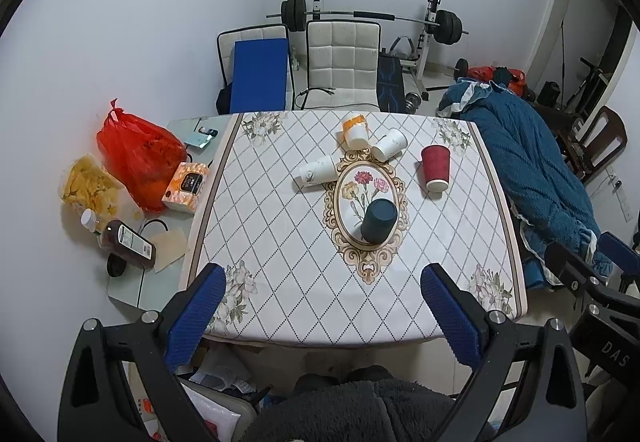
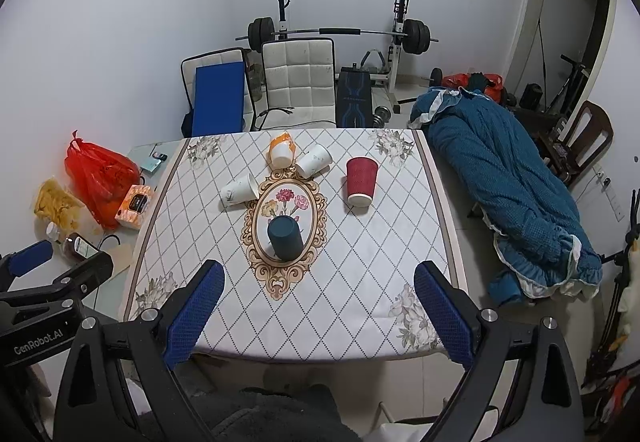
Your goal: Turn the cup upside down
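Observation:
Several cups stand on the patterned tablecloth (image 1: pixel 280 242) (image 2: pixel 360 262). A dark teal cup (image 1: pixel 379 221) (image 2: pixel 284 238) sits upside down on the oval flower motif. A red ribbed cup (image 1: pixel 436 167) (image 2: pixel 361 175) stands upside down to the right. Two white cups (image 1: pixel 319 170) (image 1: pixel 389 144) and an orange-and-white cup (image 1: pixel 355 130) lie or lean at the far middle; they also show in the right wrist view (image 2: pixel 240 190) (image 2: pixel 314 160) (image 2: pixel 281 151). My left gripper (image 1: pixel 324 298) and right gripper (image 2: pixel 318 292) are open and empty, above the table's near edge.
A glass side table (image 1: pixel 160 282) at the left holds a red bag (image 1: pixel 138 156), a snack bag (image 1: pixel 90 186), a tissue box (image 1: pixel 186 186) and a bottle (image 1: pixel 128 244). Two white chairs (image 1: pixel 342 62) stand behind. A blue blanket (image 1: pixel 536 170) lies right.

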